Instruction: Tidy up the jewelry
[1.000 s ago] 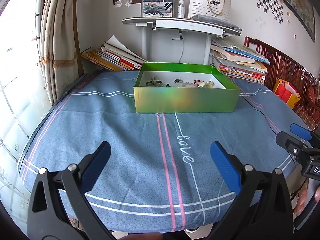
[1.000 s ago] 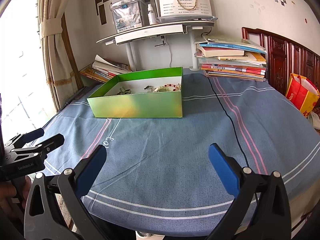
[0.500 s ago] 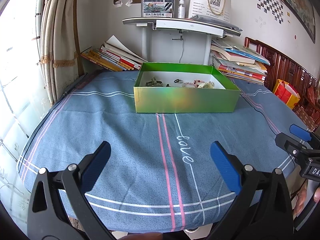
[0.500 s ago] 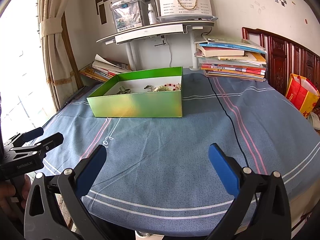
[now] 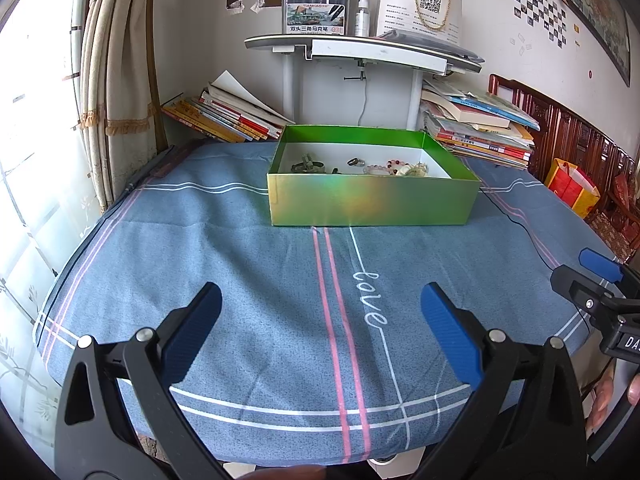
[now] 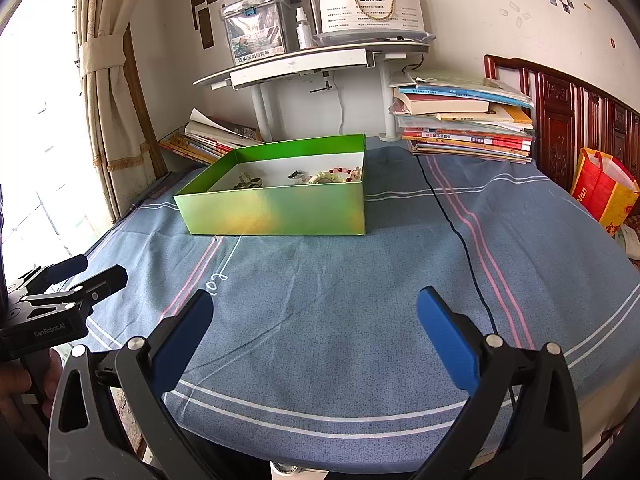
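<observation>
A shiny green box stands on the blue cloth, far ahead of both grippers. Inside it lie a dark metal piece, a ring and a pink and red bead bracelet. My left gripper hangs open over the cloth near the front edge, nothing between its blue pads. My right gripper is open too, equally empty, to the right of the left one. Each gripper shows at the edge of the other's view.
The blue cloth with pink stripes covers the table. A black cable runs across it right of the box. Book stacks and a white shelf stand sit behind. A curtain hangs left, a red bag right.
</observation>
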